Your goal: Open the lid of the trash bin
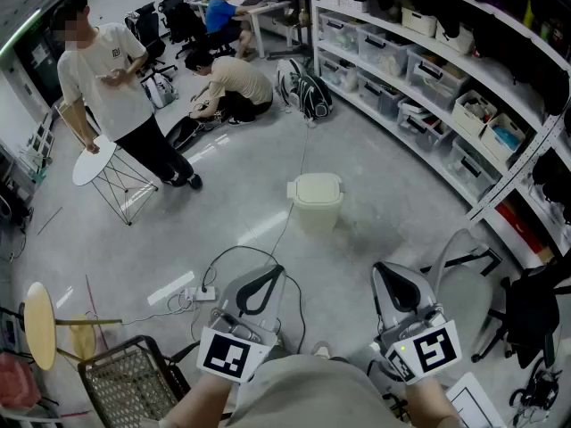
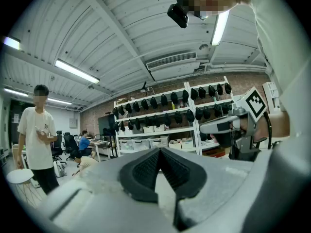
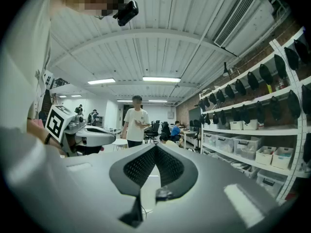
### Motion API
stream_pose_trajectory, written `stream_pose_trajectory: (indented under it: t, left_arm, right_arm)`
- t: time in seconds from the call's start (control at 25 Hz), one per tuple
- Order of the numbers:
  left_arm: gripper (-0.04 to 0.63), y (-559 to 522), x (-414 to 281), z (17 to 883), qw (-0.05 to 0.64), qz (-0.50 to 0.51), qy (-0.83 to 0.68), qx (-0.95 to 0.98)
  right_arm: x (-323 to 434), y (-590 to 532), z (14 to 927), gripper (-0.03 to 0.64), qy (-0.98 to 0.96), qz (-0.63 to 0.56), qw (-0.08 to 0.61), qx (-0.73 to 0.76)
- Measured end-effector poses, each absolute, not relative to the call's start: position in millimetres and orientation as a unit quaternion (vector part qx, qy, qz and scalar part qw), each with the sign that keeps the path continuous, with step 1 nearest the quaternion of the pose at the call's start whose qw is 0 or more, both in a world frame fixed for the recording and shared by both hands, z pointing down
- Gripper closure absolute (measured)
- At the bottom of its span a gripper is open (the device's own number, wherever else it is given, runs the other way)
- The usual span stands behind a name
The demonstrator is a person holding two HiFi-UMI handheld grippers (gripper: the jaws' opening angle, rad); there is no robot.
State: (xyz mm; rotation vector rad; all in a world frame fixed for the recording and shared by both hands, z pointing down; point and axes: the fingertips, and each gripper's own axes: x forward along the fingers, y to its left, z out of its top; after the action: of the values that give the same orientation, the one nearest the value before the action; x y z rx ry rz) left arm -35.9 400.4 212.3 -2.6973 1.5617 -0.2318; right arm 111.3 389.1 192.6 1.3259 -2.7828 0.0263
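Our left tongs (image 1: 273, 274) and right tongs (image 1: 387, 271) sit low, close to our body, side by side, tips aimed toward the trash bin (image 1: 315, 209) and well short of it. Each pair is pressed together, pinching nothing. The bin stands on the floor (image 1: 393, 185), its lid (image 1: 315, 186) down.

The left gripper (image 1: 265, 279) was positioned low at the left of the head view, with its jaws pointing forward and slightly right. Its jaws were closed tip to tip and empty. The right gripper (image 1: 393, 279) was level with it and apart from it, with its jaws pointing forward, also closed tip to tip and empty. The left marker cube (image 1: 234, 355) and right marker cube (image 1: 433, 350) faced upward. The left forearm (image 1: 192, 406) and right forearm (image 1: 439, 408) entered from the bottom edge.
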Motion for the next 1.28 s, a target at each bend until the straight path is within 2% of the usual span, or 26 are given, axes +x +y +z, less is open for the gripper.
stream_pose_trajectory:
  t: [0.8,1.28]
  left_arm:
    - [0.593,362,23,231,0.003,-0.081,0.483,-0.872]
    - [0.593,243,2,258,0.004,-0.075,0.471,-0.879]
  right_arm:
    - [173,361,219,0.614,-0.892,0.039,0.023,0.45]
    - [155,250,254,0.614,-0.882,0.047,0.047,0.467]
